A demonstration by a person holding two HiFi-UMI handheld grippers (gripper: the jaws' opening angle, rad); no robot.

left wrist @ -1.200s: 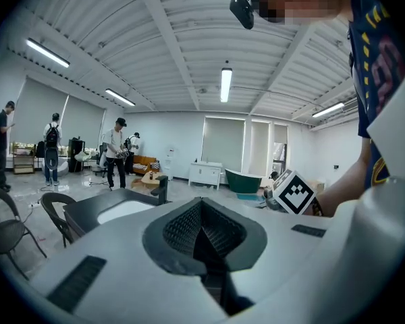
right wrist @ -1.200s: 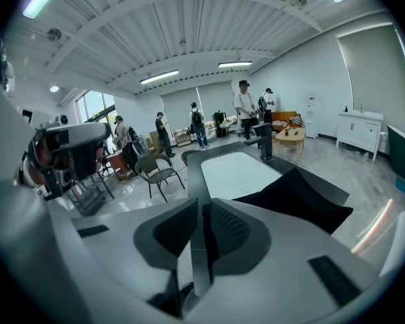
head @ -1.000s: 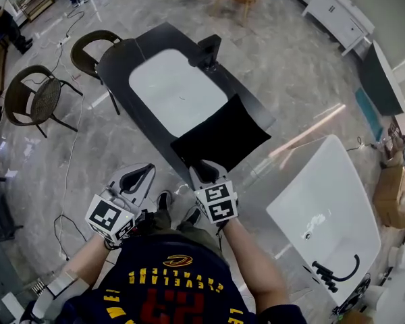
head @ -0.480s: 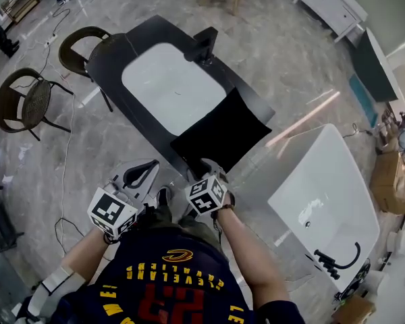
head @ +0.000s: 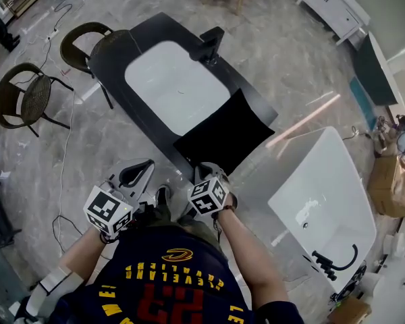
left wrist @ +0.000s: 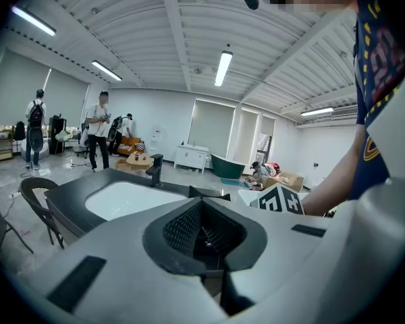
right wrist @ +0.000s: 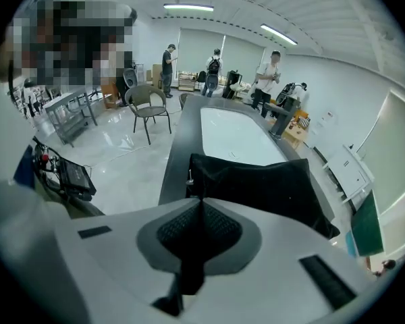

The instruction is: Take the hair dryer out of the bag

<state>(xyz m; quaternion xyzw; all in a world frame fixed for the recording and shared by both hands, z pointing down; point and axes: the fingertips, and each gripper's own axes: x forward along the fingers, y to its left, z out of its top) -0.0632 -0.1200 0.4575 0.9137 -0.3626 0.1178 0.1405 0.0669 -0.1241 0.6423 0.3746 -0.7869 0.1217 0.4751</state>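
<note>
Right, pinched the near edge of the black bag with the right gripper, jaws together on fabric, probably to pull its mouth open. Held the left gripper closed and empty, short of the dark tub. Saw no hair dryer: presumably inside that bag.

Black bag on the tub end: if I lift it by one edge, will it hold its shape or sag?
Probably sags: the black bag looks like soft cloth with uneven edges. Its corners seem to reach past the tub rim, so a sideways push might slide it off.
</note>
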